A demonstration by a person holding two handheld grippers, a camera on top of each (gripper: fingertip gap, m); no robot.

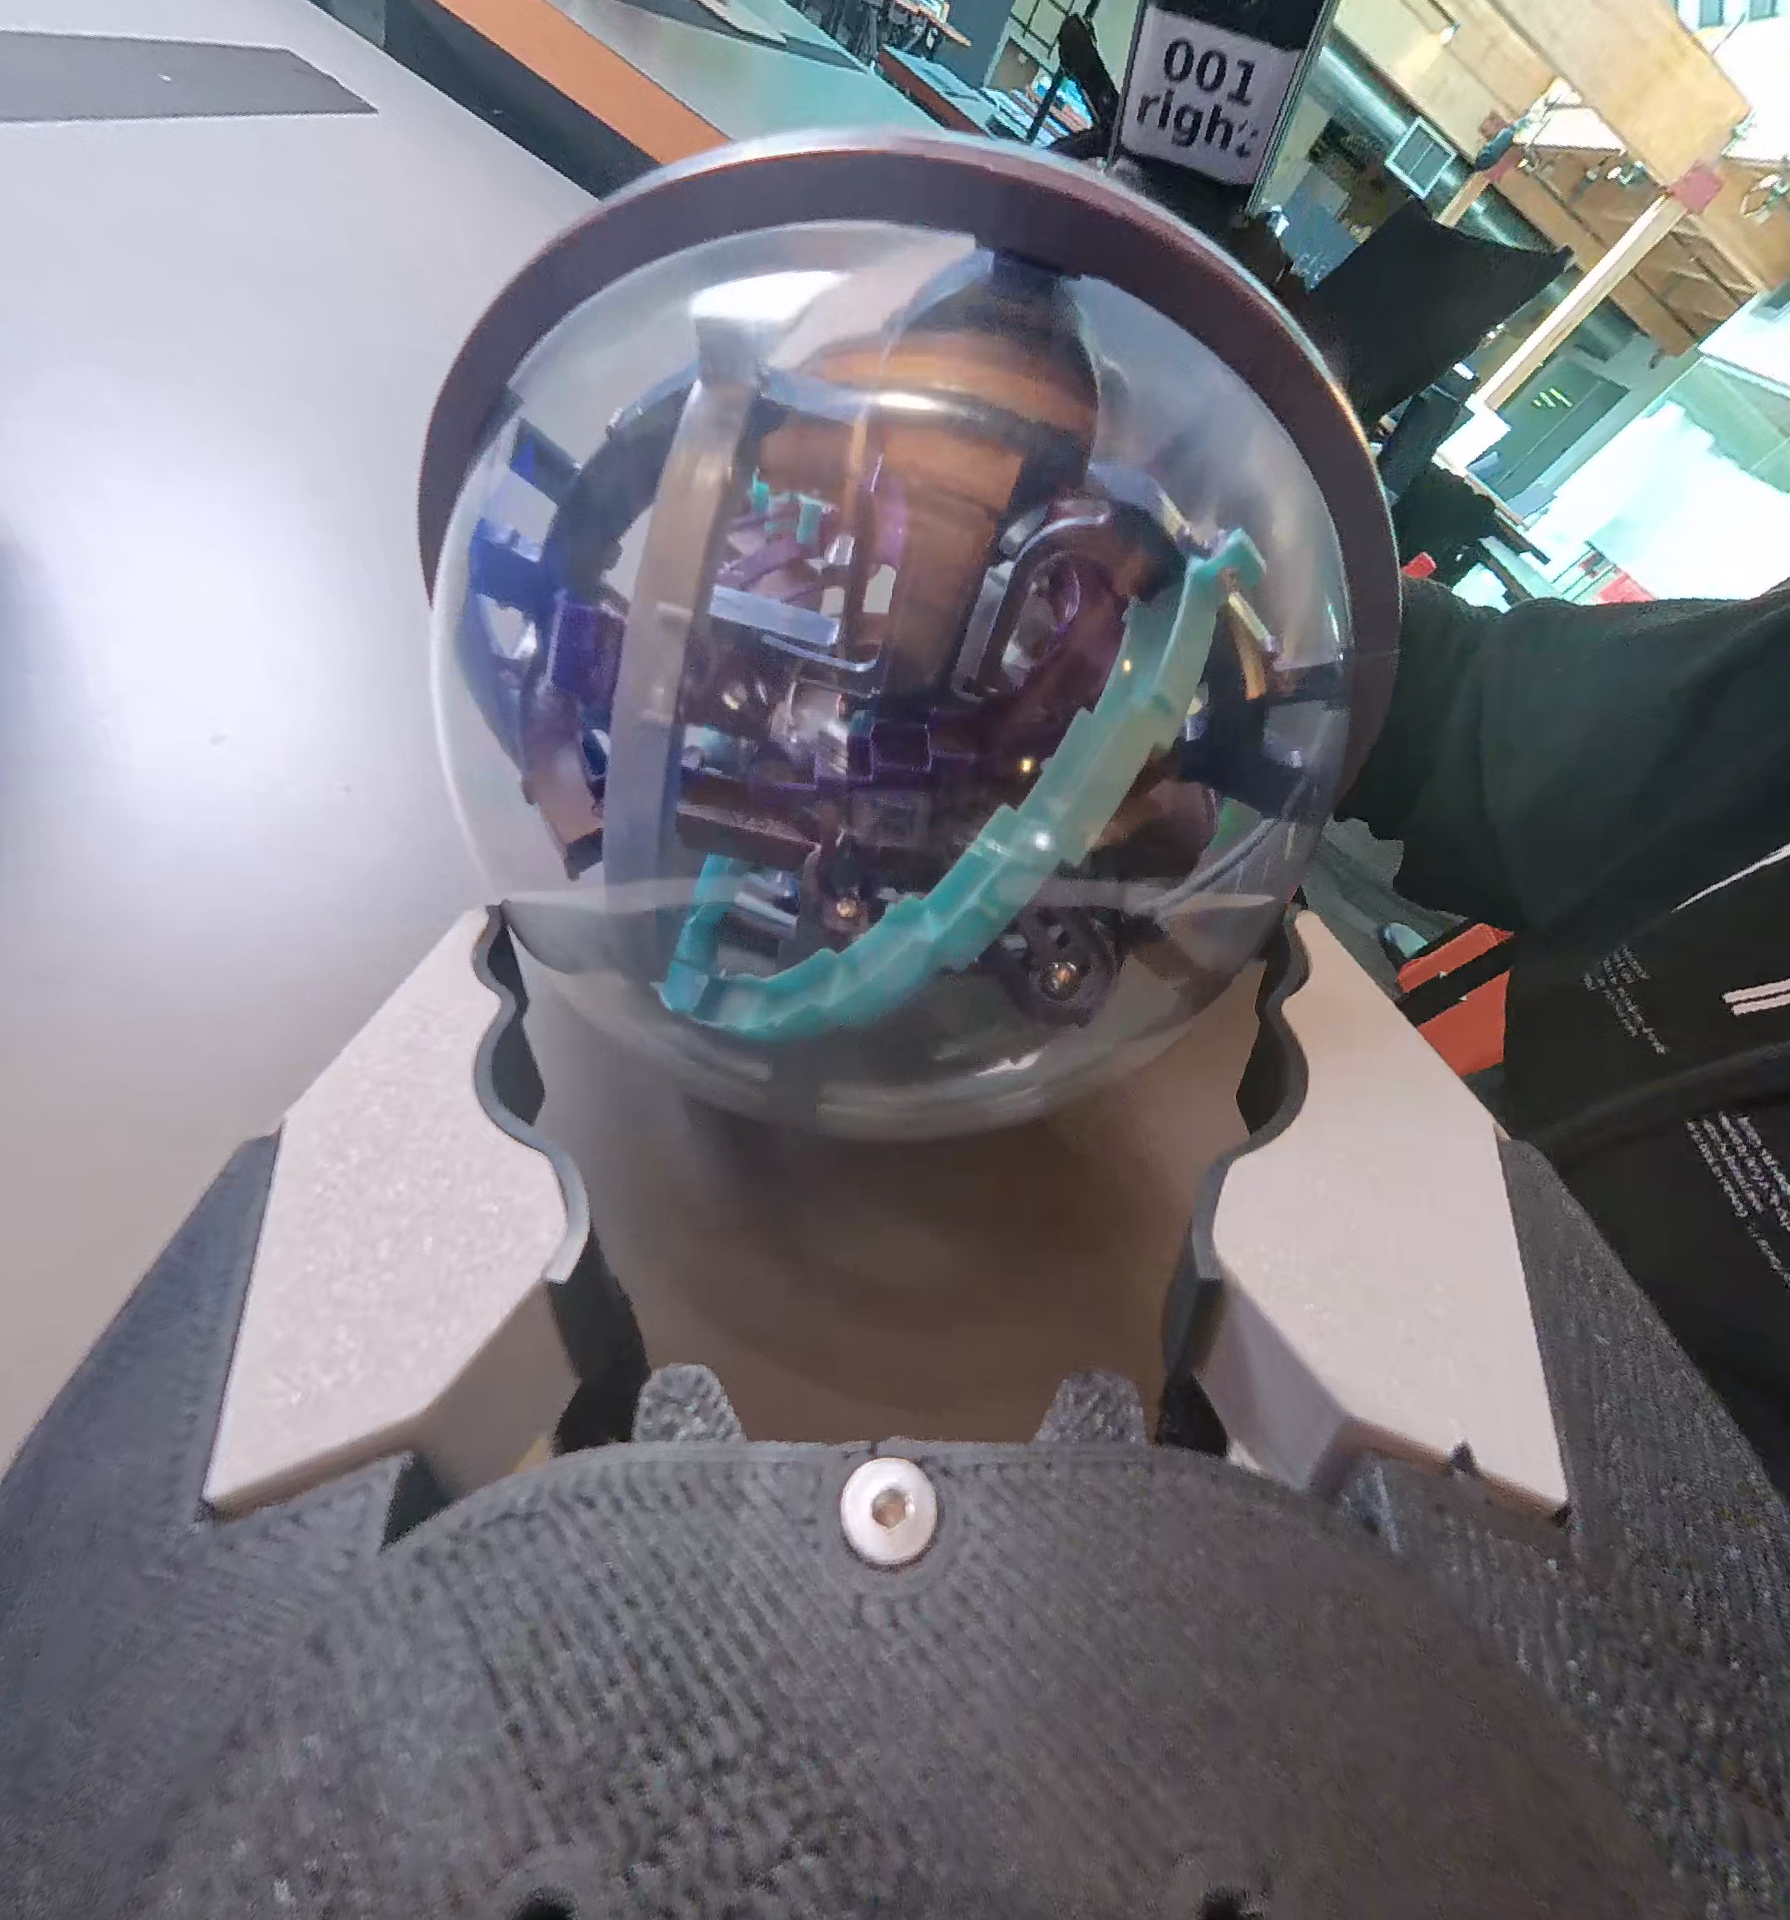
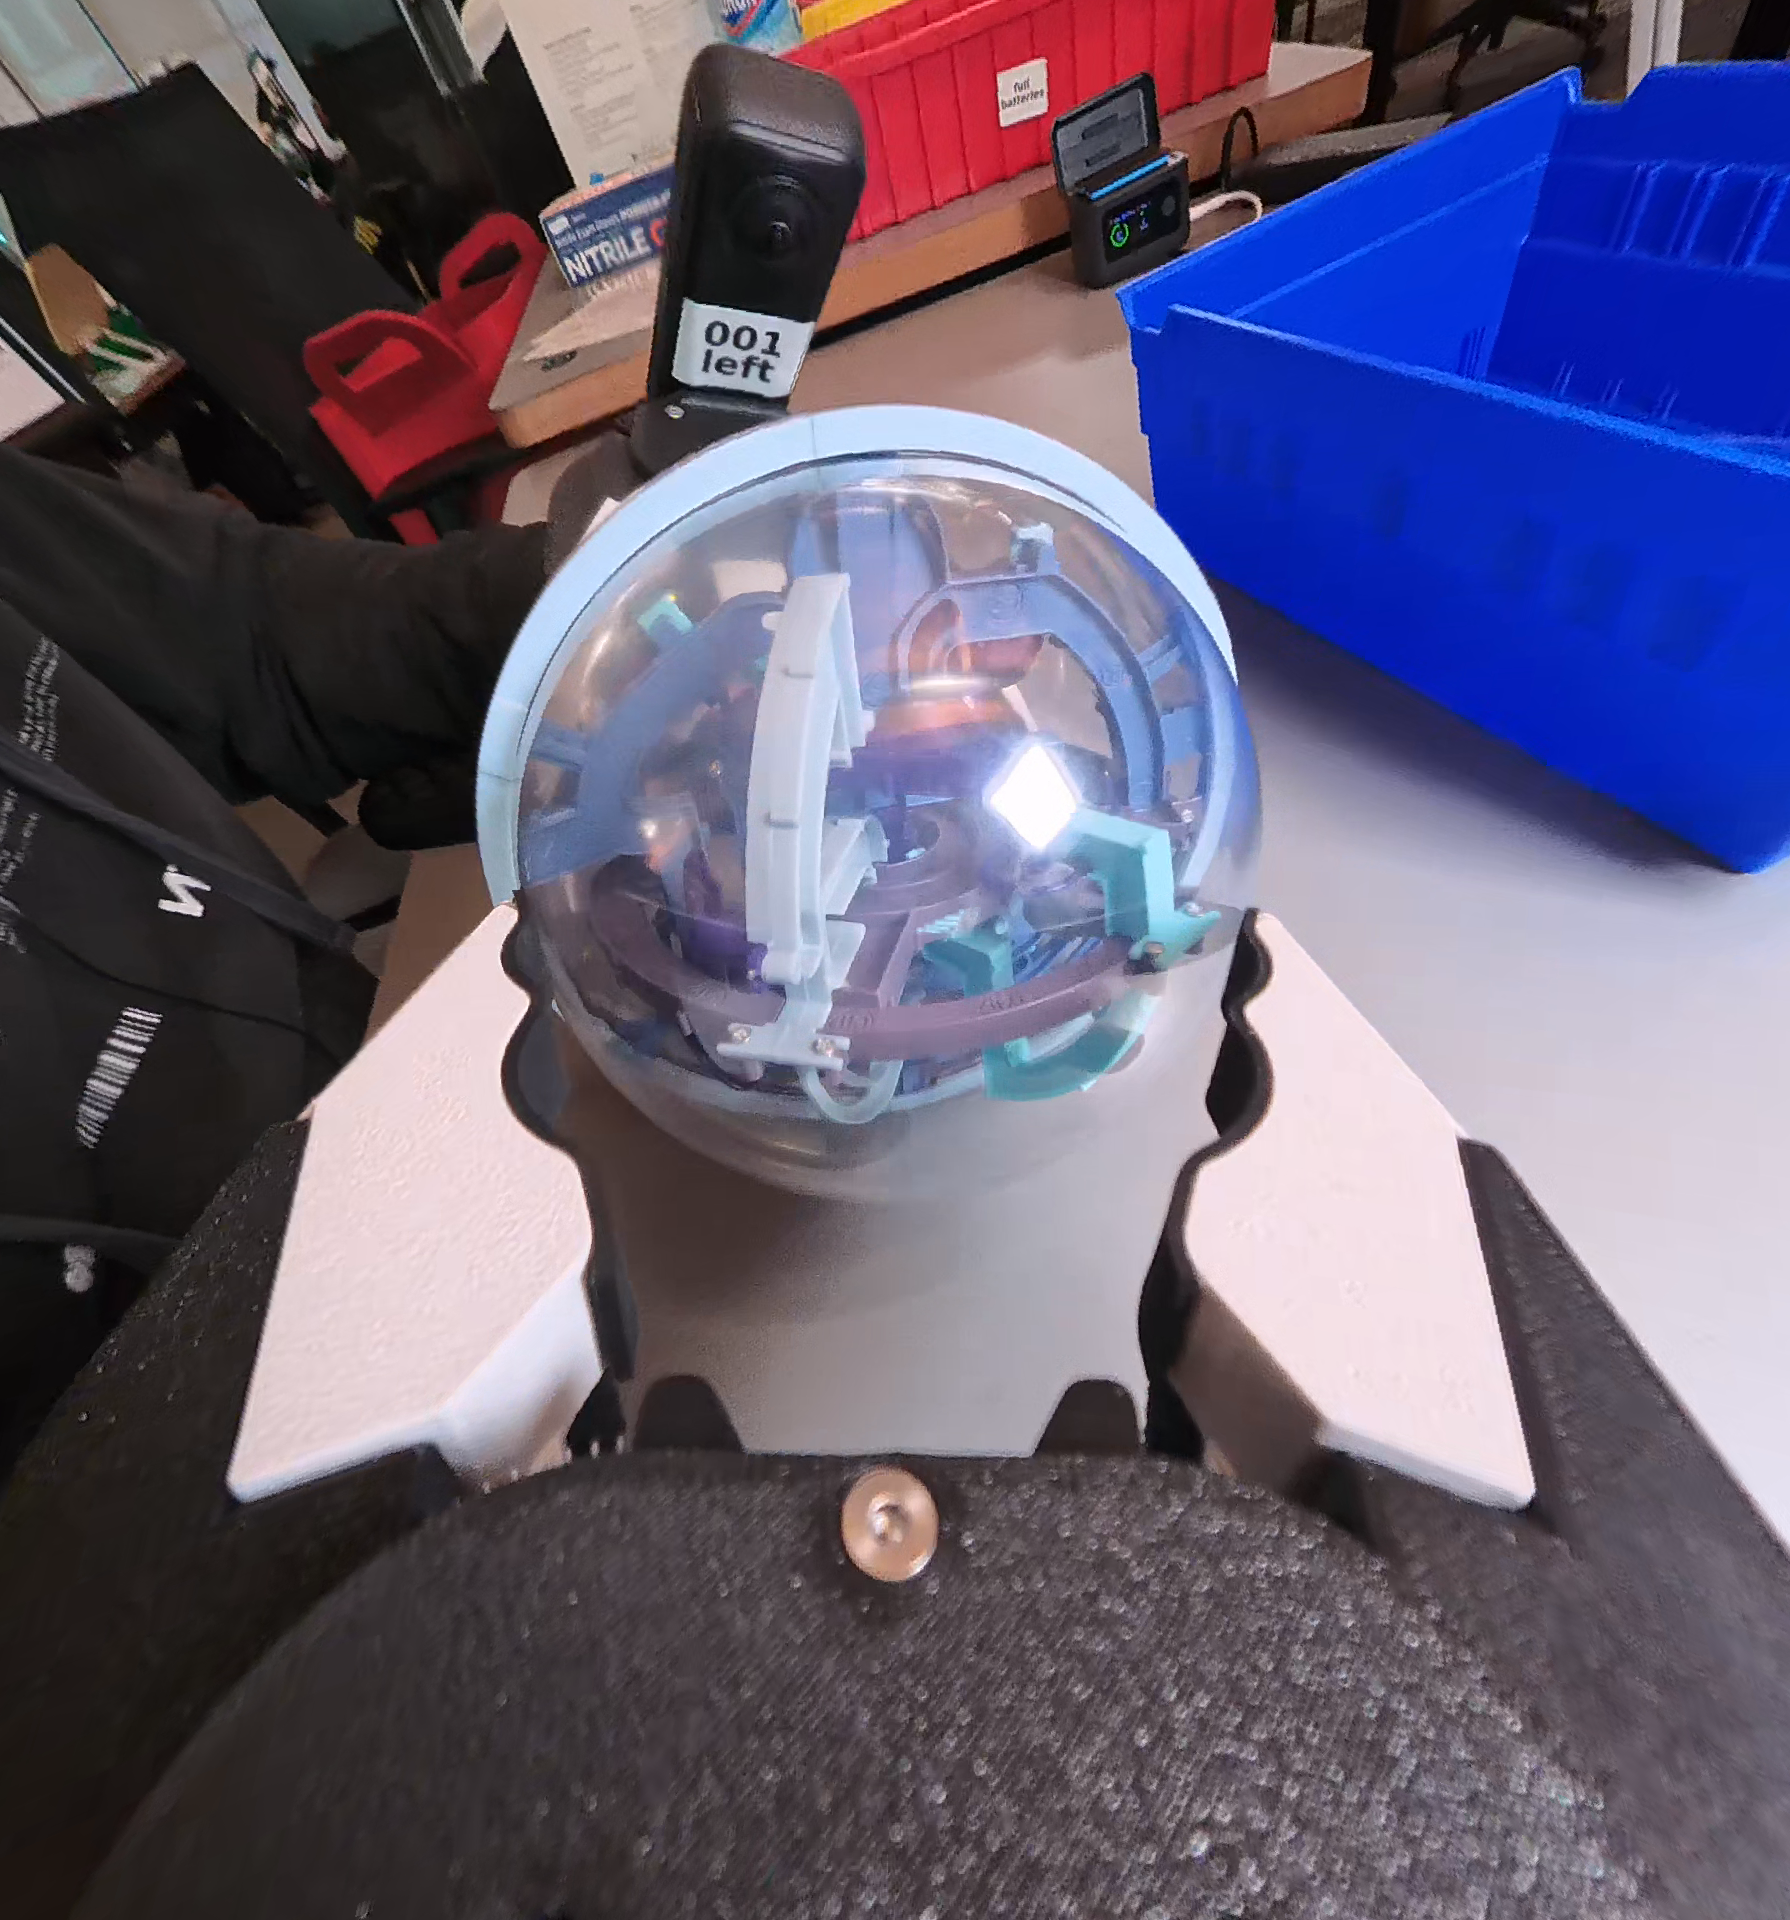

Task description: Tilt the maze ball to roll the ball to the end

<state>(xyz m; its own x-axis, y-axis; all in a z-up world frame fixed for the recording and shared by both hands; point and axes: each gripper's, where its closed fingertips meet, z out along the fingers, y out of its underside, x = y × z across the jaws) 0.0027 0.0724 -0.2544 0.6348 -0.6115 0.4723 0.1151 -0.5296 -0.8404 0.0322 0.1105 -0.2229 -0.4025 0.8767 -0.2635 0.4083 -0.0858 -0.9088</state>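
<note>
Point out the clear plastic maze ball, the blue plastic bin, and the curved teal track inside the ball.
Clear plastic maze ball point(image 2: 860, 831): right wrist view, front of the transparent shell.
Blue plastic bin point(image 2: 1390, 436): right wrist view, its near outer wall.
Curved teal track point(image 1: 974, 894): left wrist view, middle of the arc.

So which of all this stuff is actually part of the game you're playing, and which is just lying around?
Part of the job:
- clear maze ball, coloured tracks inside
- left gripper, clamped on one side of the ball
- right gripper, clamped on the opposite side

Just lying about:
- blue bin
- red bin
- glove box
- small black charger case
</note>
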